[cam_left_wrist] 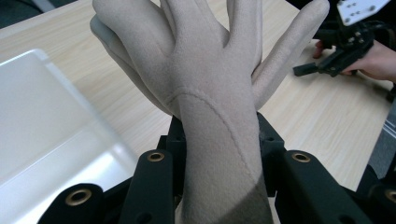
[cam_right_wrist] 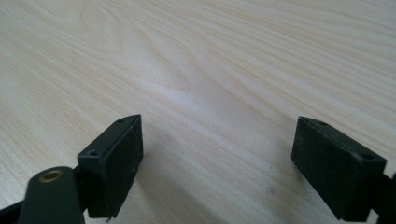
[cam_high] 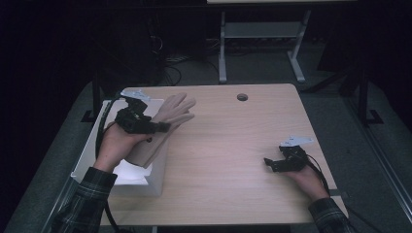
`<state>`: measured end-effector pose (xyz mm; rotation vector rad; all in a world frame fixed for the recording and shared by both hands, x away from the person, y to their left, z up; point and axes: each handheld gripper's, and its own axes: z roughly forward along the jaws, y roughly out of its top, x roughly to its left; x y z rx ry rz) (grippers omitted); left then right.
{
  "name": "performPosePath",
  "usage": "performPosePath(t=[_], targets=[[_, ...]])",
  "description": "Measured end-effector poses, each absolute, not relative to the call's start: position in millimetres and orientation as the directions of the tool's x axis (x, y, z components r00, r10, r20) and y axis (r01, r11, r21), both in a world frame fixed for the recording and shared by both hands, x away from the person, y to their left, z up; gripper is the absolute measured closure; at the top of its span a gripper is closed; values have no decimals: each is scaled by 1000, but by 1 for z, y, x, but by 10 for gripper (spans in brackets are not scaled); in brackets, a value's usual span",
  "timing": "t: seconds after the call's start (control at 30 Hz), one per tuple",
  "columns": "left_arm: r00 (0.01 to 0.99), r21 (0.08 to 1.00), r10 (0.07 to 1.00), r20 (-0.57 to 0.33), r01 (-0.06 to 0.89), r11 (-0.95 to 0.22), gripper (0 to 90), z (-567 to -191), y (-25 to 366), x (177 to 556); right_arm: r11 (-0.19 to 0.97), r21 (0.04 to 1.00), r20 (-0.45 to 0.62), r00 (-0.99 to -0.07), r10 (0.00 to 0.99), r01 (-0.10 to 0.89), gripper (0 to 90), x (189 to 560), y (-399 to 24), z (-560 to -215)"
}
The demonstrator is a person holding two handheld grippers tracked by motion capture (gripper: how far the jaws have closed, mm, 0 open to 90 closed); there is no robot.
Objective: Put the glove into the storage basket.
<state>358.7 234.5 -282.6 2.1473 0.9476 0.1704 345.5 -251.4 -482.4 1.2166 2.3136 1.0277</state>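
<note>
A beige fabric glove [cam_high: 167, 124] is held above the table's left edge, its fingers pointing up and to the right. My left gripper [cam_high: 145, 127] is shut on the glove's wrist part. In the left gripper view the glove [cam_left_wrist: 205, 88] rises between the two black jaws, fingers spread. My right gripper [cam_high: 272, 164] rests low over the table at the right, open, with bare wood between its pads [cam_right_wrist: 116, 158].
A white open box [cam_high: 97, 160] stands at the table's left edge, under the left hand. A small round dark grommet [cam_high: 242, 97] sits at the back of the wooden table [cam_high: 228, 160]. A grey table frame [cam_high: 262, 43] stands on the floor behind.
</note>
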Motion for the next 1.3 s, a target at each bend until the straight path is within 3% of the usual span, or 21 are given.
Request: performPosePath(t=[0.43,0.7,1.3], targets=[[610,698,773,-174,630,-340,662,-292,292,354,374,728,39,-580,814,575,163,345,-251,-482],[539,677,823,-176,674,-297,662,-317,320,354,375,729,36,-579,814,573,163,345,-251,-483],[515,581,845,-140,734,-351,659,-390,312,374,370,727,41,-575,817,578,163,345,-251,-482]])
